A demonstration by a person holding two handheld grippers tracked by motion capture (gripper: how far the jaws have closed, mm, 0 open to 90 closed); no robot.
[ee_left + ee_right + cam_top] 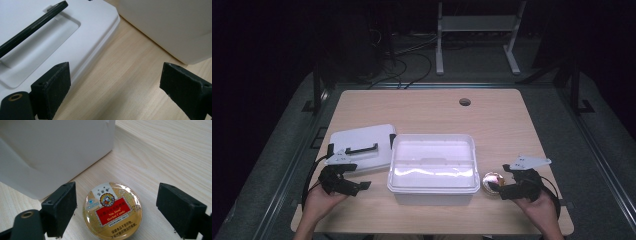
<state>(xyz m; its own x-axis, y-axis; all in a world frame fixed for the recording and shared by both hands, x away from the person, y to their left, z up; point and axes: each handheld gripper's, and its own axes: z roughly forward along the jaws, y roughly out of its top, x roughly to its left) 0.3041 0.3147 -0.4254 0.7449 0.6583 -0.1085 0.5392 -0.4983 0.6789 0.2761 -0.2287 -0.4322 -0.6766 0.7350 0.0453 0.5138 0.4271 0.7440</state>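
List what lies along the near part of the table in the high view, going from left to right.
Left claw → white lid with black handle → open white bin → round candy tin → right claw, open around the tin.

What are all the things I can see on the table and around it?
Light wooden table: one, tan, fills the middle, with a round hole near its far edge.
Open white plastic box: one, white, centre of the table near the front.
Flat white plastic lid with a black handle: one, white, lying left of the box.
Round gold candy tin with a red label: one, gold and red, on the table right of the box, between the open jaws.
White metal frame: one, white, on the floor behind the table.
Left gripper: one, black, open, front left by the lid.
Right gripper: one, black, open, around the tin.
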